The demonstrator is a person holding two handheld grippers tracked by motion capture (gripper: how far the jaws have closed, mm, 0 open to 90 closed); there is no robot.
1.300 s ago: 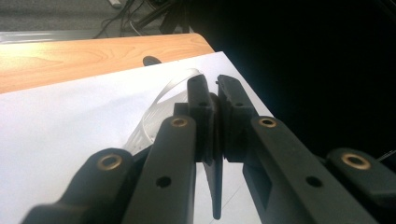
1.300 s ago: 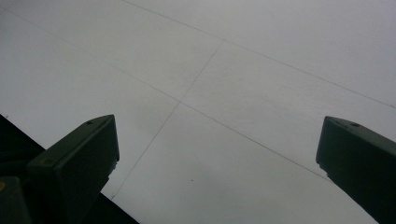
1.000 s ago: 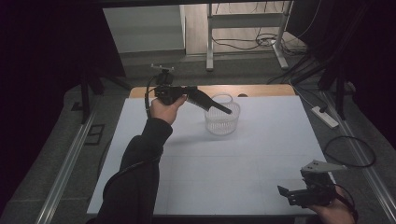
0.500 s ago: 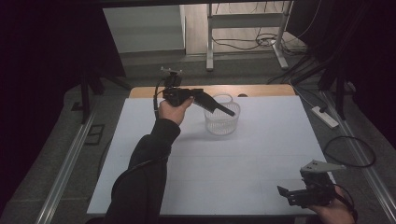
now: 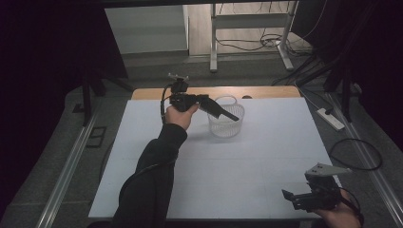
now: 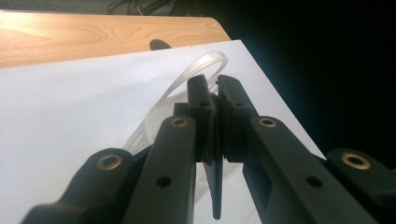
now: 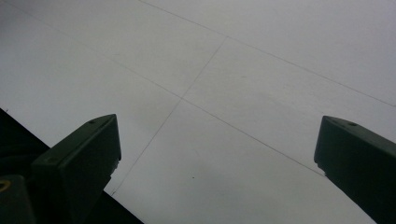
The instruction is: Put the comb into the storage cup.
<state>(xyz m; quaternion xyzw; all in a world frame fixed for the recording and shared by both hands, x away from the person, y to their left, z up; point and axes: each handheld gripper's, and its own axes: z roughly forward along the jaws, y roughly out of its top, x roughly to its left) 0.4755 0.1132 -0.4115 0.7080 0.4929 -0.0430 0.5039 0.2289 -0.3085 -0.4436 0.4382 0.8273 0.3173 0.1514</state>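
Note:
A clear plastic basket [image 5: 226,121] stands on the white table top [image 5: 237,171] toward the far middle. My left gripper [image 5: 231,116] is held above it, jaws slanting down over its rim. In the left gripper view the jaws meet on a thin dark flat piece [image 6: 214,186] that hangs between them, with the basket's rim [image 6: 187,84] just beyond; I cannot tell what the piece is. My right gripper [image 5: 291,197] rests low at the near right corner, and in the right gripper view its fingers [image 7: 79,158] stand wide apart over bare white surface.
A strip of wooden table [image 5: 266,92] shows beyond the white sheet, with a small dark spot [image 5: 246,98] on it. A power strip [image 5: 331,118] and cables [image 5: 356,154] lie on the floor to the right. Metal rails [image 5: 66,171] run along the left.
The left hand has carried its gripper rightward, from beside the basket to over its rim. The right gripper has stayed in place.

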